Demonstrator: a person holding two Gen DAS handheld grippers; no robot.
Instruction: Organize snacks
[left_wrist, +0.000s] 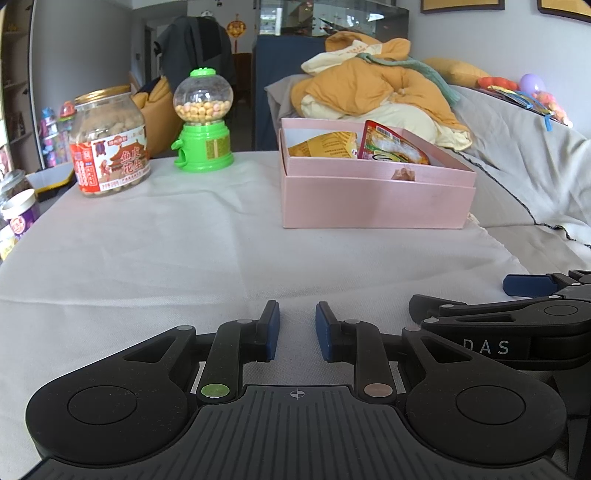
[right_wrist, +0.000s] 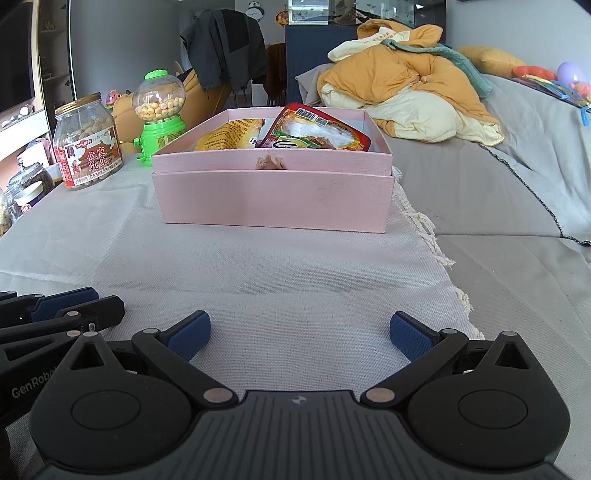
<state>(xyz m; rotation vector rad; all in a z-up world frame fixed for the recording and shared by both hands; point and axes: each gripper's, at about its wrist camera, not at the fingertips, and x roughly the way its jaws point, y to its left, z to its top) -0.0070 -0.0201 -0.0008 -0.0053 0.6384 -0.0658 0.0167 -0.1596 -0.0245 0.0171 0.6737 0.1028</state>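
Observation:
A pink box (left_wrist: 376, 199) (right_wrist: 273, 199) stands on the white cloth and holds a yellow snack packet (left_wrist: 325, 146) (right_wrist: 231, 134) and a red snack packet (left_wrist: 391, 146) (right_wrist: 314, 133). Left of it are a peanut jar (left_wrist: 110, 147) (right_wrist: 86, 144) and a green candy dispenser (left_wrist: 203, 122) (right_wrist: 160, 114). My left gripper (left_wrist: 297, 325) rests low over the cloth, well short of the box, nearly shut with only a narrow gap and nothing in it. Beside it on the right, my right gripper (right_wrist: 299, 332) is open wide and empty.
More jars (left_wrist: 20, 218) stand at the cloth's far left edge. A heap of orange and cream bedding (left_wrist: 376, 92) lies behind the box on the grey sofa (right_wrist: 498, 192). The cloth's fringed edge (right_wrist: 424, 229) runs along the right.

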